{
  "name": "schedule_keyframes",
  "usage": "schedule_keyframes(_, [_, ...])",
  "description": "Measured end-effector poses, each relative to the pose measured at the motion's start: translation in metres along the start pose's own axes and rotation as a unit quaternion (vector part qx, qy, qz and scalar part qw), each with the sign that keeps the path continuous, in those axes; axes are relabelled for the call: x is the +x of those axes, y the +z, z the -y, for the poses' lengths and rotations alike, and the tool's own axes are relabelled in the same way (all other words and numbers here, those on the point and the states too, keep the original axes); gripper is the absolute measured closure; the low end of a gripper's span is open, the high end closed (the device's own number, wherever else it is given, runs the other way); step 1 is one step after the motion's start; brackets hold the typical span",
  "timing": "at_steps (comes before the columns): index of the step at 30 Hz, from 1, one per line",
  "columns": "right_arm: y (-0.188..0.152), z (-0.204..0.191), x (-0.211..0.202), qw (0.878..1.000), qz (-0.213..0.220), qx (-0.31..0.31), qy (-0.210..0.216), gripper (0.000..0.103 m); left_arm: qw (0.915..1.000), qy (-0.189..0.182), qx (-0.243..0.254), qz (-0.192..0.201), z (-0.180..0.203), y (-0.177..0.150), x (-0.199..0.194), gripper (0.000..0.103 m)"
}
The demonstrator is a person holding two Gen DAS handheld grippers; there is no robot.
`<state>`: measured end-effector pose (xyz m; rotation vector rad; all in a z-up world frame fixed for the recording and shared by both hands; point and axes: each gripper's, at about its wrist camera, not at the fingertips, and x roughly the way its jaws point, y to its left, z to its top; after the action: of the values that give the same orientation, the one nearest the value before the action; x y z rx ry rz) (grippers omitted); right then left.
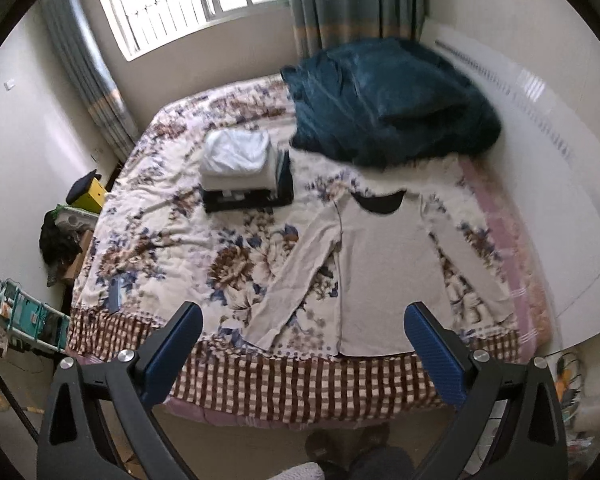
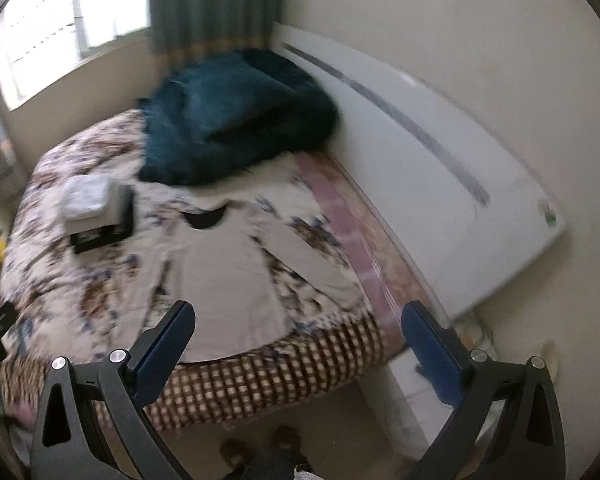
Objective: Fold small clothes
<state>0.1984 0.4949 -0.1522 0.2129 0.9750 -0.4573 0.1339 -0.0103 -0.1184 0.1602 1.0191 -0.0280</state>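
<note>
A small beige long-sleeved shirt (image 1: 384,268) with a dark neck opening lies flat on the flowered bedspread (image 1: 172,236), sleeves spread, hem at the bed's near edge. It also shows in the right wrist view (image 2: 228,276), blurred. My left gripper (image 1: 303,316) is open and empty, held above the bed's near edge in front of the shirt. My right gripper (image 2: 298,316) is open and empty, also above the near edge, apart from the shirt. A stack of folded clothes (image 1: 240,160) sits on a black tray behind the shirt's left sleeve.
A dark teal blanket (image 1: 388,100) is heaped at the far right of the bed against a white headboard (image 2: 440,184). A window and curtains are behind. Clutter and a yellow box (image 1: 88,196) stand on the floor left of the bed. Feet show below (image 2: 260,452).
</note>
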Motion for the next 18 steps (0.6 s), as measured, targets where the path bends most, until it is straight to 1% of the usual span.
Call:
schedule_keyframes(1, [0.002, 0.011, 0.029, 1.000, -0.017, 0.018, -0.016, 0.000, 0.9999, -0.002, 0.003, -0.013, 0.008, 0.003, 0.021, 0.000])
schedule_keyframes(2, [0.001, 0.020, 0.051, 0.999, -0.029, 0.029, -0.022, 0.000, 0.9996, -0.004, 0.005, -0.027, 0.017, 0.006, 0.045, 0.000])
schedule_keyframes(5, [-0.001, 0.055, 0.133, 0.994, -0.067, 0.081, -0.036, 0.000, 0.9978, 0.002, 0.010, -0.066, 0.044, 0.013, 0.112, 0.000])
schedule_keyframes(7, [-0.004, 0.081, 0.191, 0.987, -0.095, 0.123, -0.034, 0.000, 0.9961, 0.013, 0.016, -0.086, 0.066, 0.016, 0.161, 0.000])
schedule_keyframes(9, [-0.010, 0.106, 0.252, 0.979, -0.122, 0.160, -0.044, 0.000, 0.9931, 0.029, 0.028, -0.110, 0.085, 0.019, 0.204, 0.000])
schedule_keyframes(11, [-0.019, 0.129, 0.320, 0.968, -0.153, 0.197, -0.040, 0.000, 0.9887, 0.044, 0.039, -0.138, 0.106, 0.017, 0.252, 0.000])
schedule_keyframes(13, [-0.029, 0.151, 0.384, 0.954, -0.185, 0.229, -0.046, 0.000, 0.9841, 0.051, 0.040, -0.165, 0.119, 0.011, 0.293, 0.000])
schedule_keyframes(15, [-0.042, 0.166, 0.438, 0.943, -0.203, 0.257, -0.054, 0.000, 0.9787, 0.057, 0.036, -0.194, 0.131, 0.004, 0.335, 0.000])
schedule_keyframes(16, [-0.050, 0.176, 0.470, 0.936, -0.213, 0.273, -0.060, 0.000, 0.9752, 0.060, 0.037, -0.210, 0.138, -0.001, 0.359, 0.000])
schedule_keyframes(18, [-0.064, 0.180, 0.501, 0.926, -0.226, 0.297, -0.061, 0.000, 0.9704, 0.065, 0.041, -0.229, 0.148, -0.009, 0.394, 0.000])
